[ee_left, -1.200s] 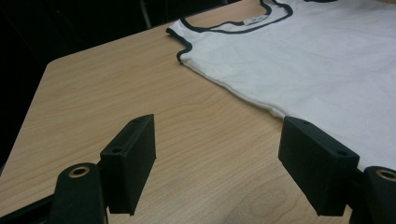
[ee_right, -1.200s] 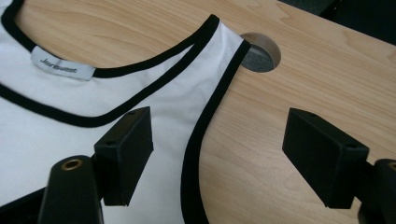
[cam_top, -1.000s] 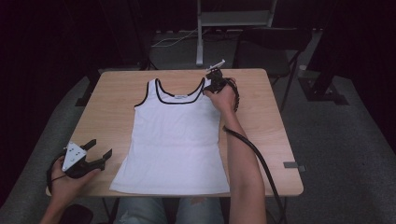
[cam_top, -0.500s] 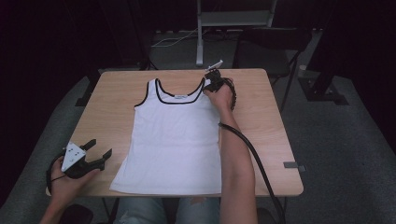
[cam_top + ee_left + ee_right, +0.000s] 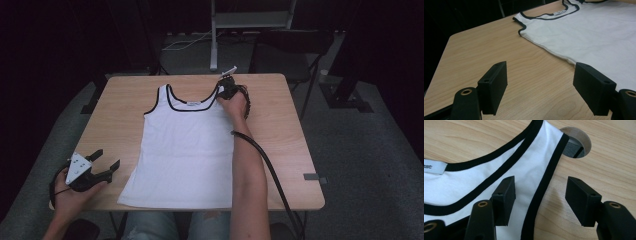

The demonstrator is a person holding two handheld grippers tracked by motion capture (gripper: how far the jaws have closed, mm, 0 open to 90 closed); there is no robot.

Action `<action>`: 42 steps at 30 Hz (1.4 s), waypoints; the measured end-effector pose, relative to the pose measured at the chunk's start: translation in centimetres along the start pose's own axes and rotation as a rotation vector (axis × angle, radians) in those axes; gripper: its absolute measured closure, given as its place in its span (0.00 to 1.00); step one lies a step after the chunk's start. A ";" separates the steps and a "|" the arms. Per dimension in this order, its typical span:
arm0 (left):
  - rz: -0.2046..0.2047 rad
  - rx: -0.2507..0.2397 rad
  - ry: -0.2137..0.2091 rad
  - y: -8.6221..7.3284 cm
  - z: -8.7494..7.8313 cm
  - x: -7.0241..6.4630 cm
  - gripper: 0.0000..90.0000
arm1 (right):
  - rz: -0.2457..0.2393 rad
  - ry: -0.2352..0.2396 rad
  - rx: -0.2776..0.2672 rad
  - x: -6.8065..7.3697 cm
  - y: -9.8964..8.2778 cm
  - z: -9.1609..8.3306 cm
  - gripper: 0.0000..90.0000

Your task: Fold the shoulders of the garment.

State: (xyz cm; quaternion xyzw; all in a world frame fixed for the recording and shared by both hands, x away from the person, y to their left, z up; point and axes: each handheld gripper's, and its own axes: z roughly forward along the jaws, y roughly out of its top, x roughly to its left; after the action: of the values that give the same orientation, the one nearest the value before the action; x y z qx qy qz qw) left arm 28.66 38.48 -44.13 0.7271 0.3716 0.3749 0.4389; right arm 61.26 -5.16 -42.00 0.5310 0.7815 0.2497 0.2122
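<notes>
The surface is a flat wooden tabletop, light brown with fine grain lines and rounded corners. It stands on a grey floor, and the room behind it is dark and hard to make out. A round hole is cut through the wood near the far edge; something grey shows inside it.

A white tank top lies flat in the middle of the surface, neck end away from the person. The cloth looks soft and smooth. A black band runs round the neck and the arm holes. A small white label sits inside the neck, and its writing is cut off in the right gripper view.

The person's right arm reaches far across the surface, with a thick black cable beside it.

The left hand-held gripper is near the surface's near left corner, beside the tank top's hem and apart from it. Its black, blocky jaws stand wide, with bare wood between them.

The right hand-held gripper is at the top's right shoulder strap. Its jaws have just been closing and now stand half apart. The strap's outer black edge lies between them, one jaw over the white cloth and one over the wood. The pads do not press on the cloth.
</notes>
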 end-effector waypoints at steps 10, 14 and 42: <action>-0.004 0.001 0.000 0.0 0.0 0.0 0.31 | 0.033 0.062 -0.032 -0.6 -0.7 0.4 0.54; 0.002 0.002 0.002 0.0 0.0 0.0 0.31 | 0.013 0.075 -0.043 -0.1 -0.7 0.3 0.70; -0.003 -0.003 0.002 0.0 -0.1 0.0 0.31 | 0.010 0.098 -0.070 1.3 -0.4 -0.5 0.95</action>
State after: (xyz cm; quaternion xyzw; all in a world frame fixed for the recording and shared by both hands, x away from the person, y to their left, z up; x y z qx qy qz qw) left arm 28.59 38.50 -44.14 0.7254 0.3724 0.3756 0.4404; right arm 60.19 -4.19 -41.96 0.5143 0.7790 0.3036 0.1910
